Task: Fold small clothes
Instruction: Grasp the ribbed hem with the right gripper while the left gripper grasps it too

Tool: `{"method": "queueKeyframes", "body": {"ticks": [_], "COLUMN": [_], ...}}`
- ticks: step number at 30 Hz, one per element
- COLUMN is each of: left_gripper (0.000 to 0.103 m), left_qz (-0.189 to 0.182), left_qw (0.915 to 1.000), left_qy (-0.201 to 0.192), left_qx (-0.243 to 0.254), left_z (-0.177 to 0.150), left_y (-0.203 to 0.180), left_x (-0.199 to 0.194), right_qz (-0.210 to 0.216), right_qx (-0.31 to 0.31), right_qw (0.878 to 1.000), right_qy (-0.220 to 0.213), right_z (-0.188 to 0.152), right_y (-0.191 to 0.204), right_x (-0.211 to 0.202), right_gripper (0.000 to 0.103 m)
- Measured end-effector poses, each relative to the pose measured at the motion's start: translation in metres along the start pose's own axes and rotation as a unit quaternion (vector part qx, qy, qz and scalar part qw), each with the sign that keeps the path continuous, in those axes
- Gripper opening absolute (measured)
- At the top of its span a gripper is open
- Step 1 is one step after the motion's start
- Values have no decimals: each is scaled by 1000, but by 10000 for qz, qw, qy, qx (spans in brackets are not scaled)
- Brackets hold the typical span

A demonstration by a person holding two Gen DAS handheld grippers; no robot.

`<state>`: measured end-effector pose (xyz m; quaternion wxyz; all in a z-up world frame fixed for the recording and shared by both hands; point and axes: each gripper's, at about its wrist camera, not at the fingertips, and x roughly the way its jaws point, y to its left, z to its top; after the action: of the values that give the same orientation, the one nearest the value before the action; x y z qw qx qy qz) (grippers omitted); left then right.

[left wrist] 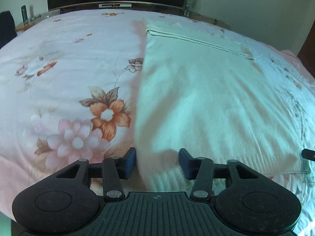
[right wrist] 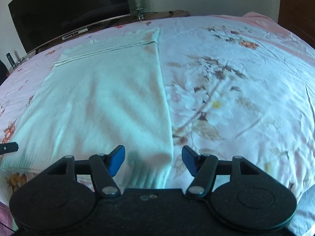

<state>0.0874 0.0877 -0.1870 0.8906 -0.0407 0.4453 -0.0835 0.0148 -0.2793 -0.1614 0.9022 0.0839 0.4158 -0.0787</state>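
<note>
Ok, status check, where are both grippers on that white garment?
Left gripper open, straddling white garment near-left corner. Right gripper open, straddling near-right corner. Garment flat on floral bedspread, not gripped. Nothing in the way.

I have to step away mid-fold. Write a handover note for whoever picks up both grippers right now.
Left gripper: open, straddling the near-left corner of the white garment, not clamped.
Right gripper: open, straddling the near-right corner, not clamped.
Garment lies flat on the floral bedspread, ribbed hem nearest, sides apparently already folded in.
Left to do: probably close on both hem corners and fold toward the far end.
</note>
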Motion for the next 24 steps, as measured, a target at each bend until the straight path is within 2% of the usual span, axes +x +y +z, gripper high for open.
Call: {"method": "queueKeyframes", "body": {"ticks": [6,7,9,10,12,14,17,20,24], "left_gripper": [45,33,21,14,12,11,10,10,10], "left_qz": [-286,-330,-426,-494,-555,-659,-823,-916,-1019], "left_qw": [9994,9993,9987,9982,9976,9971,9961,9945,9920], "left_qy": [98,101,134,153,131,48,-163,-489,-726], "left_qx": [-154,-172,-251,-315,-396,-366,-288,-111,-167], "left_z": [-9,-10,-12,-12,-11,-10,-4,11,48], "left_y": [6,5,6,6,5,3,-2,-7,-10], "left_x": [-3,-4,-4,-3,-4,-6,-13,-21,-17], "right_qz": [-31,-37,-23,0,59,199,437,670,798], "right_qx": [66,68,64,57,68,189,392,630,704], "right_qw": [9998,9998,9998,9997,9996,9991,9977,9956,9941], "right_qy": [165,178,200,230,275,319,331,162,-189], "right_z": [-8,-8,-10,-10,-10,-10,-5,2,26], "right_y": [-4,-3,-2,-1,-1,-2,-4,-4,1], "right_x": [8,9,9,9,9,7,5,-1,-8], "right_gripper": [62,62,62,58,49,28,10,9,9]}}
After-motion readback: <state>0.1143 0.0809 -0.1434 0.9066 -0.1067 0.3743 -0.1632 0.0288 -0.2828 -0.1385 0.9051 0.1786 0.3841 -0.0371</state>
